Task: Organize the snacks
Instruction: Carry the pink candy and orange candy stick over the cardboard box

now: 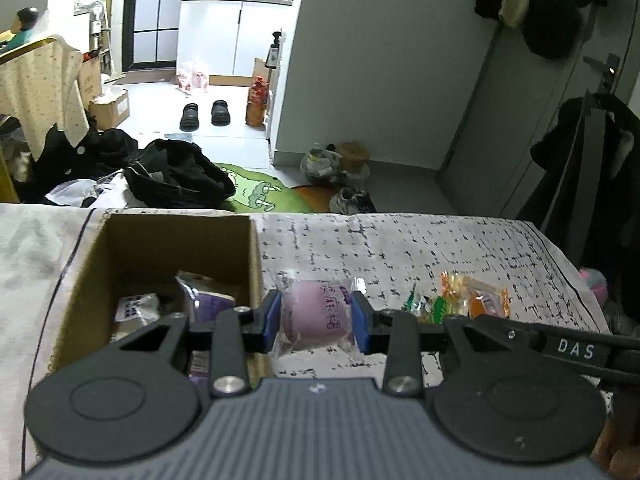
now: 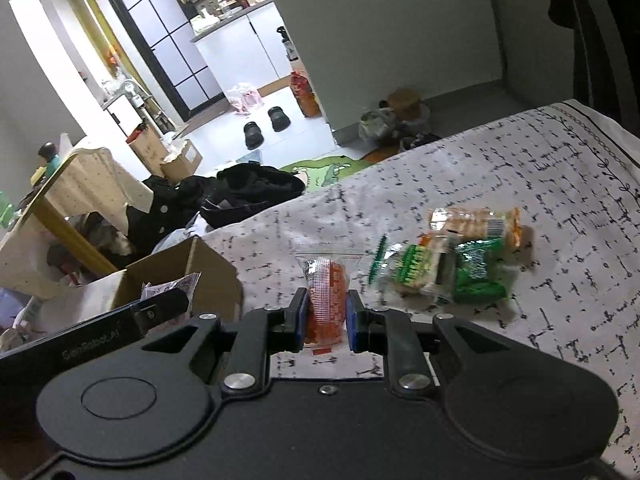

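My left gripper (image 1: 316,320) is shut on a pink-purple round snack in a clear wrapper (image 1: 316,314), held just right of the open cardboard box (image 1: 160,248). The box holds several wrapped snacks (image 1: 204,294). My right gripper (image 2: 326,316) is shut on an orange-red snack packet (image 2: 326,300), held above the patterned bedsheet (image 2: 480,168). A pile of green and orange snack packets (image 2: 452,258) lies on the sheet to the right; it also shows in the left wrist view (image 1: 460,298). The box shows in the right wrist view (image 2: 200,276) at the left.
The bed's far edge (image 1: 360,216) drops to a floor with dark clothes (image 1: 180,176), a green rug (image 1: 260,192) and shoes (image 1: 204,112). The other gripper's black body (image 1: 560,344) crosses at right; likewise in the right wrist view (image 2: 100,332).
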The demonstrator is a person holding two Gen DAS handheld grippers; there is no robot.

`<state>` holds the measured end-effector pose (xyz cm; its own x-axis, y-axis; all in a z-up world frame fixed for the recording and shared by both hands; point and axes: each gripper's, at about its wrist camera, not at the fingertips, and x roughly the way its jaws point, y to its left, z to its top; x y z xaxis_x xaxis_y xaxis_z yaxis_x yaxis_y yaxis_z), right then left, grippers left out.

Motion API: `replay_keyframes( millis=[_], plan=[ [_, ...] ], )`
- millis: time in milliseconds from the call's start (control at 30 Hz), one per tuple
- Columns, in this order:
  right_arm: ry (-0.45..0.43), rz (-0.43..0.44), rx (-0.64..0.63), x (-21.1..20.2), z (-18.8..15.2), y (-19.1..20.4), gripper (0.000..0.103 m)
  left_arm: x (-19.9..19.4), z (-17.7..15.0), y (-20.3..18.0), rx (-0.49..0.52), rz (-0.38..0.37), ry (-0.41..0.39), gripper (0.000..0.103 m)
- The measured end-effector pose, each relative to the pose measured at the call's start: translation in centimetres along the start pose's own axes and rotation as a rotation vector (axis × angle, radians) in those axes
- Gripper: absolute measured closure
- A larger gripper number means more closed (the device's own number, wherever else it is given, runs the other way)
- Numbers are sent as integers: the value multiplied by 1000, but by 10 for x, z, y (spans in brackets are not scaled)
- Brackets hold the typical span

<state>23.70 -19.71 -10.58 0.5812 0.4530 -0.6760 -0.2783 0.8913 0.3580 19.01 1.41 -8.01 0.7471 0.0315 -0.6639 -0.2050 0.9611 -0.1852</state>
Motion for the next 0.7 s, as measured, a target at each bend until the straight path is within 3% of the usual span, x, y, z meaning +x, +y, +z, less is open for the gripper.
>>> replay_keyframes(
  millis=[233,700],
  plan=[
    [-8,35,-32,0,1,18,84,-8,2,18,-39,5,-27,67],
    [-1,154,-97,19,9,75,84,-20,13,61,-80,89,-37,67]
  ],
)
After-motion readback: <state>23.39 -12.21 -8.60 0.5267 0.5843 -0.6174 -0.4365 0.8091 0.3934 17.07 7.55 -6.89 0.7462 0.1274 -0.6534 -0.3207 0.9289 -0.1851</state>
